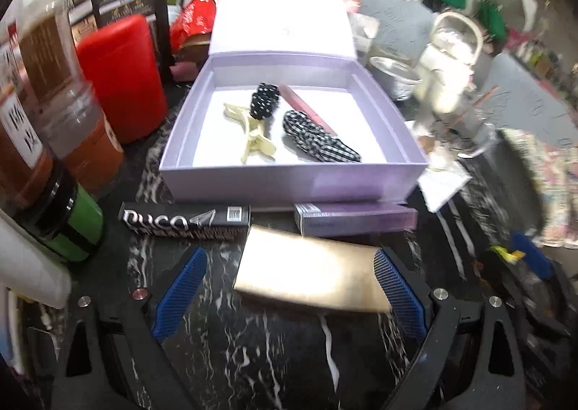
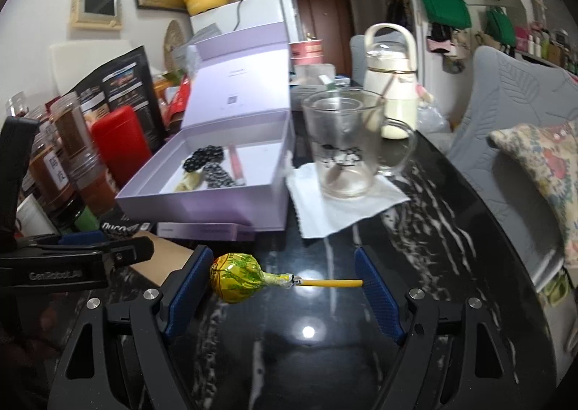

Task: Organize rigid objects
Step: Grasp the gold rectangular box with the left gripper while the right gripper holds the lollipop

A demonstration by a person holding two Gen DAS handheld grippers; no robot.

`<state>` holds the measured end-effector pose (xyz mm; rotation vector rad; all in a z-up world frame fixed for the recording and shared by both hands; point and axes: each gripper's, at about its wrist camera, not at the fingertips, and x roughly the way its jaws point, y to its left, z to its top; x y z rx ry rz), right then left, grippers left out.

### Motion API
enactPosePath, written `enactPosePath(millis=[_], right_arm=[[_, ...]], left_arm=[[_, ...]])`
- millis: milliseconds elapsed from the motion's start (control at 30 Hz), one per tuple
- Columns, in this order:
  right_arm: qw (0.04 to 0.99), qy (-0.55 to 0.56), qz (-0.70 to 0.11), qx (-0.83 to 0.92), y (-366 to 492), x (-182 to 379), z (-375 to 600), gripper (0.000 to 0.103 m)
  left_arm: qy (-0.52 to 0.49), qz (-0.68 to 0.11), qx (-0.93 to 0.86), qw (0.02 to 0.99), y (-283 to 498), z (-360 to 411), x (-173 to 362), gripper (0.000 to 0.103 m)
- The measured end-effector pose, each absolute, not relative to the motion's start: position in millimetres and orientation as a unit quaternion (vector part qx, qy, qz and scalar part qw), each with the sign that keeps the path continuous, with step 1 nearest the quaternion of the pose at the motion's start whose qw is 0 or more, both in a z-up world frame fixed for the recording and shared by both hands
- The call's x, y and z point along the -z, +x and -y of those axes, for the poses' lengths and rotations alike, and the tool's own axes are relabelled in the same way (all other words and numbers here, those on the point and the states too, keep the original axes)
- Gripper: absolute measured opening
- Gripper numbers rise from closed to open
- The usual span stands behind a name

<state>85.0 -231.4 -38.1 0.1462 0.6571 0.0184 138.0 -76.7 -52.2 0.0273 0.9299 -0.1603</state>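
An open lilac box (image 1: 289, 178) (image 2: 202, 204) stands on the black marble table. It holds a cream hair clip (image 1: 253, 135), a polka-dot scrunchie (image 1: 265, 99), a checked scrunchie (image 1: 318, 137) and a pink tube (image 1: 307, 106). My left gripper (image 1: 289, 276) is open around a flat gold box (image 1: 310, 276), whose right end touches the right finger. My right gripper (image 2: 281, 283) is open around a yellow lollipop (image 2: 236, 278) lying on the table, its stick pointing right. The left gripper shows at the left of the right wrist view (image 2: 72, 262).
A black Duco box (image 1: 184, 222) and a purple box (image 1: 357, 220) lie before the lilac box. Spice jars (image 1: 61, 92) and a red canister (image 1: 123, 77) stand left. A glass mug (image 2: 343, 146) on a napkin and a cream bottle (image 2: 390, 85) stand right.
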Motion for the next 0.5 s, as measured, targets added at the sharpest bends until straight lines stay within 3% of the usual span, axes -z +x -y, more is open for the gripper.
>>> enactPosePath(millis=[500], right_arm=[[0.947,0.095,-0.307,0.023,73.6,29.8,271.2,0.081]], left_arm=[[0.037,-0.499,0.011,0.866,161.8,108.6,74.9,0.096]])
